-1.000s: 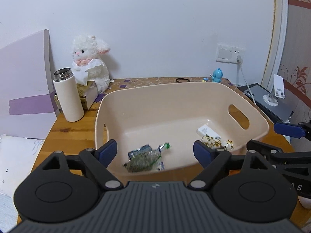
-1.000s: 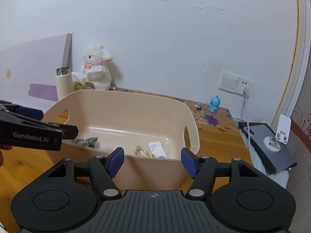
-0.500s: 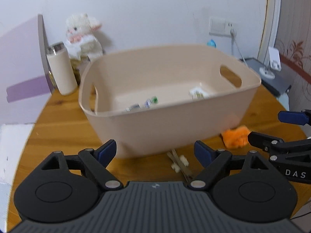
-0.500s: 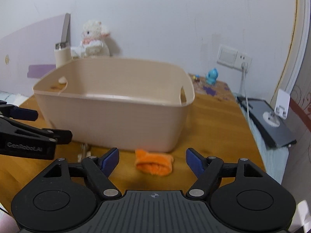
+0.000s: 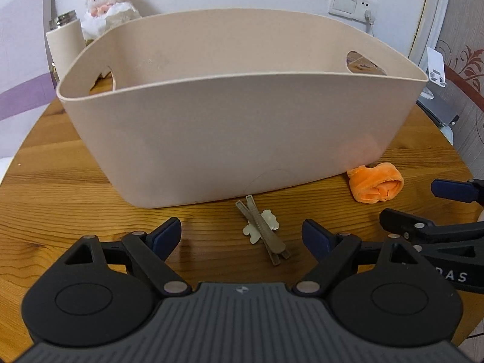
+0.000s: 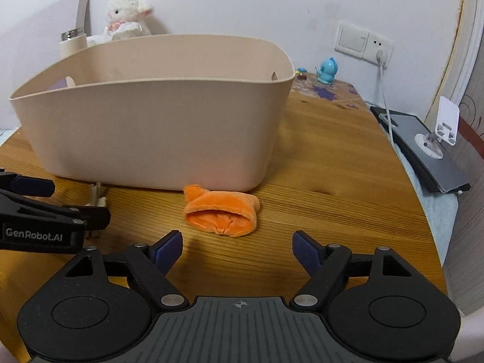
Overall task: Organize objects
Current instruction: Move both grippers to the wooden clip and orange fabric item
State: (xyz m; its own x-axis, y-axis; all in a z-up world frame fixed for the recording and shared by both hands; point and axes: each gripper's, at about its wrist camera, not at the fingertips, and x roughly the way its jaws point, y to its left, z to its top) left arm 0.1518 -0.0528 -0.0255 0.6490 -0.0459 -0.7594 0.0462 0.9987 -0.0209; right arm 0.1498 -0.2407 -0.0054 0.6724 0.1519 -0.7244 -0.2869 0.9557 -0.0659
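Note:
A beige plastic bin (image 5: 236, 139) stands on the wooden table (image 5: 60, 187); it also shows in the right wrist view (image 6: 157, 133). Its contents are hidden by its near wall. A brown hair clip with a cream flower (image 5: 261, 230) lies in front of the bin, just ahead of my open, empty left gripper (image 5: 242, 236). An orange rolled cloth (image 6: 222, 213) lies by the bin's right corner, just ahead of my open, empty right gripper (image 6: 237, 249). The cloth also shows in the left wrist view (image 5: 375, 186).
A white plush lamb (image 5: 112, 0) and a cream bottle (image 5: 65, 48) stand behind the bin on the left. A blue figurine (image 6: 326, 71) and a wall socket with a cable (image 6: 378, 51) are at the back right. A grey tablet with a stand (image 6: 423, 148) lies at the table's right edge.
Both grippers have dropped from above the bin to table level in front of it. The bin's inside went out of sight; the clip and orange cloth came into view.

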